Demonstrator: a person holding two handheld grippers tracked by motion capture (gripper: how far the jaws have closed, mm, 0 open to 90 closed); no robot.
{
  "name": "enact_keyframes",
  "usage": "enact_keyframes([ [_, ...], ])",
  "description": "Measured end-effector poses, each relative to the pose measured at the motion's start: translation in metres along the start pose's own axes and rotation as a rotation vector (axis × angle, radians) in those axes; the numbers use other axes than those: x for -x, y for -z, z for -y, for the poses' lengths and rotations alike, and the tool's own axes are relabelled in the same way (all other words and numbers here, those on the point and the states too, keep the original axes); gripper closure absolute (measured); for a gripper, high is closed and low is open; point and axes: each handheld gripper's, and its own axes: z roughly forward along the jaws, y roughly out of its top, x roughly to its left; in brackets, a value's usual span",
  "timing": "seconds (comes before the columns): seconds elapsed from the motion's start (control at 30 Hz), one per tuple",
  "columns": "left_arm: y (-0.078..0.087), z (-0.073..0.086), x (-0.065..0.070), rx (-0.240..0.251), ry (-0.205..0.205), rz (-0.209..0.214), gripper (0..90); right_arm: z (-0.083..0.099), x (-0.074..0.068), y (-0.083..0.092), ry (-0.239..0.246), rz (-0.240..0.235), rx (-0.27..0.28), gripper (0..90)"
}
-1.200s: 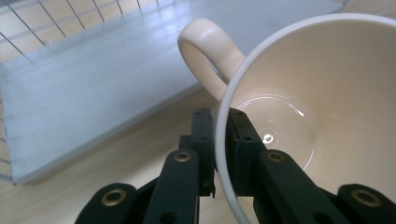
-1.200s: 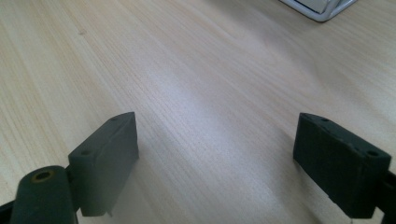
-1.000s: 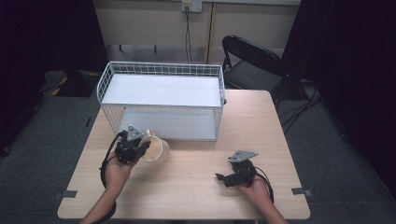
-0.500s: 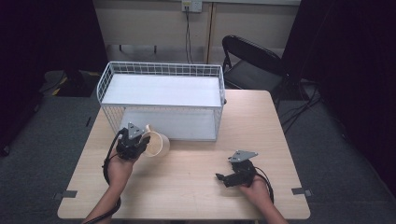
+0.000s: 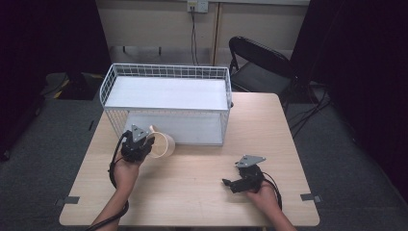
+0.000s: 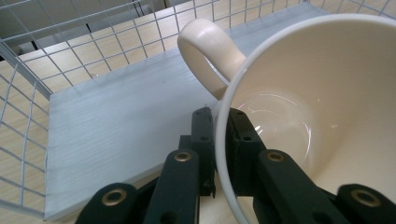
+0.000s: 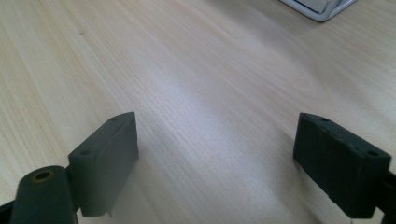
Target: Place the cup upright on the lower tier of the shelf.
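A cream mug (image 5: 161, 145) is held off the table on its side, mouth toward my left gripper's camera, its handle (image 6: 205, 51) up. My left gripper (image 5: 150, 143) is shut on the mug's rim (image 6: 223, 140), one jaw inside and one outside. It hovers just in front of the white wire basket (image 5: 166, 72), whose white shelf board (image 6: 121, 126) lies beyond the mug. My right gripper (image 5: 226, 183) rests low over the wooden table (image 5: 202, 168) at the front right, open, with bare wood (image 7: 210, 135) between its jaws.
The wire basket takes up the back middle of the table. A black folding chair (image 5: 260, 62) stands behind the table at the right. Grey tape marks (image 5: 309, 197) sit near the table's front corners.
My left gripper has carried the mug forward and slightly up toward the basket. The right gripper has stayed put.
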Motion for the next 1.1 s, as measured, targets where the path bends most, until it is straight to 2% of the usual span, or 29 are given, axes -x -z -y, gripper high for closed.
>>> enact_keyframes([
  [0.1,-0.001,-0.001,-0.002,0.017,0.021,-0.008,83.3,0.0,0.0,0.0,0.0,0.0,0.0,13.5],
  [0.43,-0.006,-0.003,-0.004,0.029,0.009,-0.045,83.3,0.0,0.0,0.0,0.0,0.0,0.0,13.5],
  [0.63,-0.008,-0.008,-0.005,0.053,0.017,-0.062,83.3,0.0,0.0,0.0,0.0,0.0,0.0,13.5],
  [0.83,-0.011,-0.01,-0.009,0.045,0.001,-0.084,83.3,0.0,0.0,0.0,0.0,0.0,0.0,13.5],
  [1.1,-0.017,-0.008,-0.011,0.048,0.007,-0.11,83.3,0.0,0.0,0.0,0.0,0.0,0.0,13.5],
])
